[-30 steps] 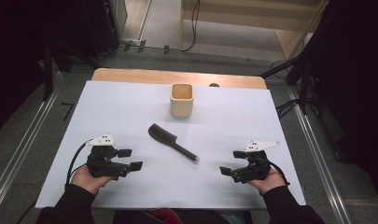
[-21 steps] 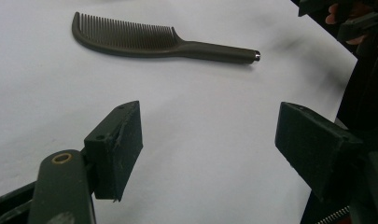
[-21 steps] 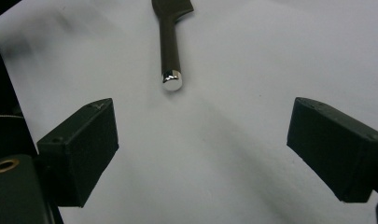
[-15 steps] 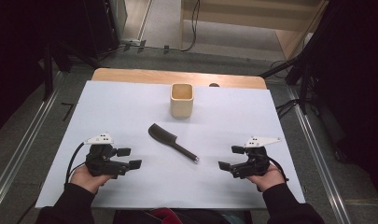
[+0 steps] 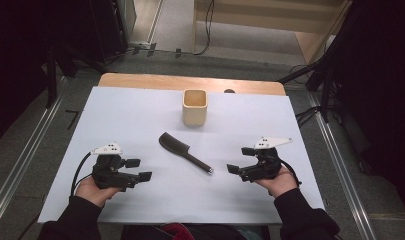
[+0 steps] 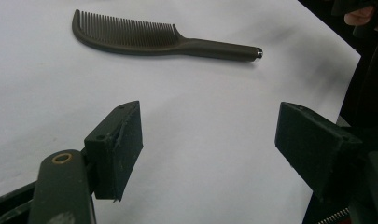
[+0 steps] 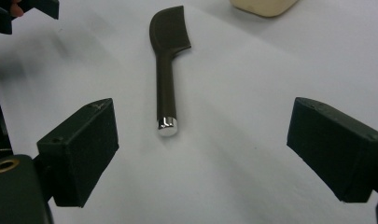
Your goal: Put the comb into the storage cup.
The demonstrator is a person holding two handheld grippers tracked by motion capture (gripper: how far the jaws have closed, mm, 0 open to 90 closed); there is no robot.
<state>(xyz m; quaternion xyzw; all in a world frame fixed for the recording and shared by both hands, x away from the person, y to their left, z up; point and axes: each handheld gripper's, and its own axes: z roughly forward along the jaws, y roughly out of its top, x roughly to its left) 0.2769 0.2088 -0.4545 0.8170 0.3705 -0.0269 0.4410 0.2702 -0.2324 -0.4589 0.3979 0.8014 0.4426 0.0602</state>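
A dark comb point(image 5: 184, 151) lies flat on the white sheet at the table's middle, its handle pointing to the front right. Behind it stands a beige square cup point(image 5: 195, 106), upright and empty as far as I see. My left gripper point(image 5: 138, 169) rests at the front left, open, with nothing between its jaws; the comb point(image 6: 164, 37) lies well ahead of it. My right gripper point(image 5: 240, 161) is at the front right, open and empty, pointing at the comb's silver-capped handle end point(image 7: 167, 125). The cup's base point(image 7: 263, 6) shows at the top of the right gripper view.
The white sheet point(image 5: 115, 115) covers most of the wooden table point(image 5: 140, 80). Metal rails point(image 5: 20, 165) run along both sides of the table, and cables point(image 5: 310, 112) lie on the floor at the right.
My right gripper has edged left and a little forward toward the comb's handle. The left gripper and the comb have stayed put.
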